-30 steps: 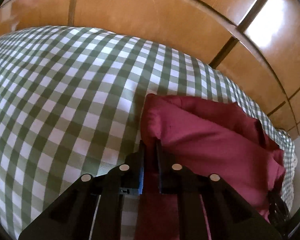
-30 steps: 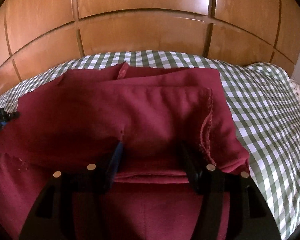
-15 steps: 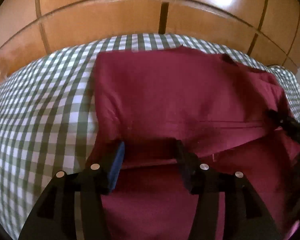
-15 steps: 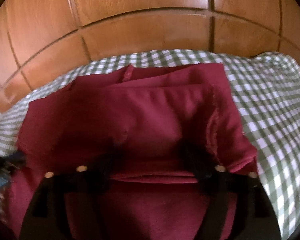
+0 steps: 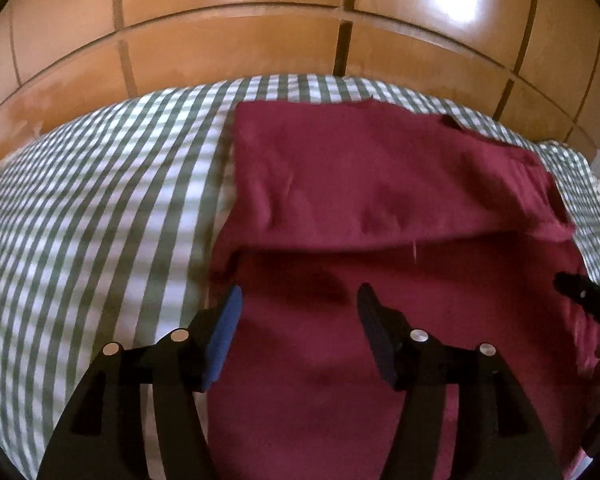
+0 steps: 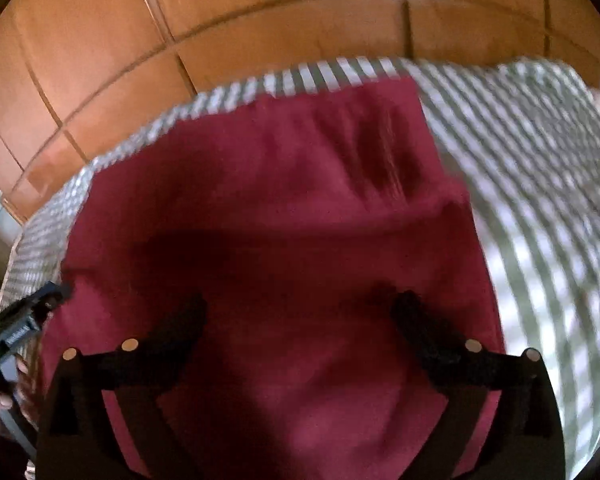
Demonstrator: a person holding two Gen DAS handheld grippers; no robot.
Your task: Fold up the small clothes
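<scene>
Firstly, left wrist view: left gripper (image 5: 298, 304) opening, released, hovering over maroon garment (image 5: 380, 184) lying folded on checked bedspread (image 5: 100, 208). Right wrist view: right gripper (image 6: 300, 312) opening wide, nothing clasped, above garment.

Left gripper (image 5: 298, 306): a second ago pinched shut on the edge of the dark red garment (image 5: 380, 184); jaws now apart and opening, nothing gripped, cloth lying beneath. Its view swings from mostly checked cover (image 5: 100, 208) to the folded garment. Right gripper (image 6: 300, 312): jaws wider than before, opening, off the cloth. The fold's near edge now lies beyond both pairs of fingertips.
</scene>
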